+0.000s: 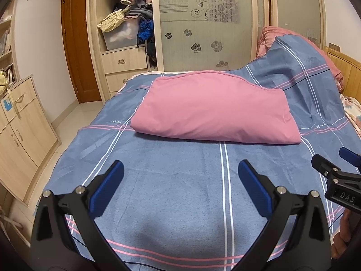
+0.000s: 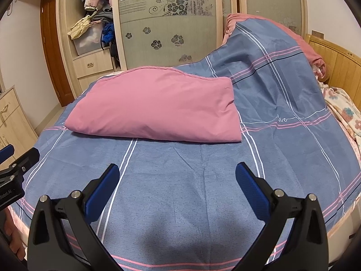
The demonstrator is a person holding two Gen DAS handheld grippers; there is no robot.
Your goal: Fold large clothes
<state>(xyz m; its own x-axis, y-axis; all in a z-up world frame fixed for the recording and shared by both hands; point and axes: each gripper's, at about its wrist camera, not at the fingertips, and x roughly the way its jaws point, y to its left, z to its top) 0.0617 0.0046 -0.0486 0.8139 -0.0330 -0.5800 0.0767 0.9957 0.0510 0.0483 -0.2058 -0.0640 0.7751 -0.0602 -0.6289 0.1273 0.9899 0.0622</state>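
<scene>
The left gripper (image 1: 180,176) hangs above the near part of the bed, its jaws released and wide apart with nothing between them; only blue sheet (image 1: 180,203) shows in the gap. The right gripper (image 2: 177,178) hangs the same way, jaws released and empty, over the same sheet (image 2: 180,203). Each one shows in the other's view: the right gripper sits at 3 o'clock in the left wrist view, the left gripper at 9 o'clock in the right wrist view, so the 2 are side by side and apart.

The pink cloth (image 1: 214,110) lies folded into a thick, roughly rectangular pad on the sheet, at 12 o'clock from both grippers and well apart from them (image 2: 155,106). Its near folded edge runs across the bed, and its surface is smooth with faint creases.

At 2 o'clock the sheet rises over a tall heap (image 2: 270,67), with pink bedding showing along the top. A floral blanket (image 2: 345,113) lies at 3 o'clock by the wooden headboard (image 2: 334,65). Behind the bed stands a wardrobe (image 1: 203,22) with frosted sliding doors; its open section at 11 o'clock holds piled clothes (image 1: 130,15).
</scene>
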